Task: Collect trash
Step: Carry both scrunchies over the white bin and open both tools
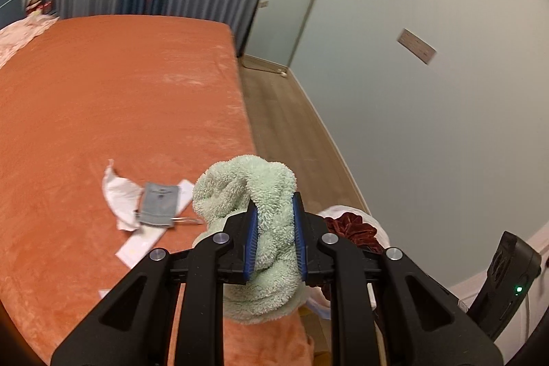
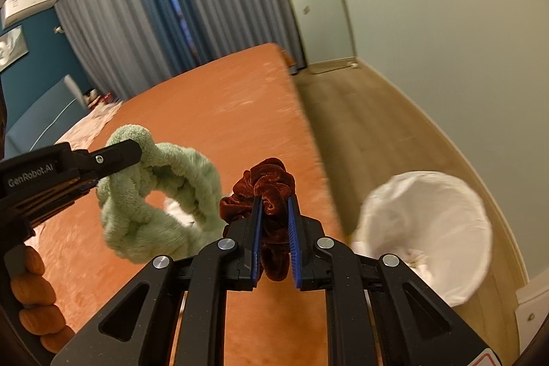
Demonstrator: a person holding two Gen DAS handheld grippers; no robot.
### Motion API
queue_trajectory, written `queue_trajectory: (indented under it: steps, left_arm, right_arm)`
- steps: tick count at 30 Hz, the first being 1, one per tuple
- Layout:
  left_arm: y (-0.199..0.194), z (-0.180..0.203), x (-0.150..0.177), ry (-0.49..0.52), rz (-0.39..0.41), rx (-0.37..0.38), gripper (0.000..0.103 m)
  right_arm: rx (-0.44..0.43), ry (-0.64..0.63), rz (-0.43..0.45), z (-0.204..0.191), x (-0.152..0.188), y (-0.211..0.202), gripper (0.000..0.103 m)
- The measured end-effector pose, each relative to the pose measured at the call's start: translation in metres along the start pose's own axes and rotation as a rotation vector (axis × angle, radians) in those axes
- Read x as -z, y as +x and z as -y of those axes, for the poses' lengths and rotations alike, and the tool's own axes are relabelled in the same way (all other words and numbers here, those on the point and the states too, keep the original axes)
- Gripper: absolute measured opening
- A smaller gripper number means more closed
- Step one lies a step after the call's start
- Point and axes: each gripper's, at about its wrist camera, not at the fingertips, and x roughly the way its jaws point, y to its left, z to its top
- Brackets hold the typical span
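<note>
The right hand-held gripper point(image 2: 275, 222) pinches a maroon velvet scrunchie point(image 2: 264, 184); the left hand-held gripper point(image 1: 274, 228) is clamped on a mint fluffy headband point(image 1: 254, 191). Both hang above the edge of the orange bed point(image 1: 120, 98). Down to the right stands the white-lined bin point(image 2: 429, 228) on the floor. Further along the bed lie torn paper scraps point(image 1: 118, 194) and a grey pouch point(image 1: 159, 203). Releasing short of the bin's rim would likely drop either item onto the floor.
</note>
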Motion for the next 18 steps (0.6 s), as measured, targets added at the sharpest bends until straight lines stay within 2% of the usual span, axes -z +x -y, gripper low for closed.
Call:
queue_trajectory:
  steps: [5,10,18]
  left_arm:
    - [0.016,0.059,0.01,0.089,-0.025,0.067,0.018]
    - [0.037,0.102,0.016,0.14,-0.042,0.124,0.018]
    - [0.07,0.151,0.024,0.189,-0.095,0.177,0.018]
  right_arm:
    - [0.06,0.052,0.015,0.046,0.001,-0.01,0.013]
    - [0.124,0.106,0.016,0.091,0.006,-0.019,0.013]
    - [0.203,0.159,0.011,0.138,0.015,-0.025,0.013]
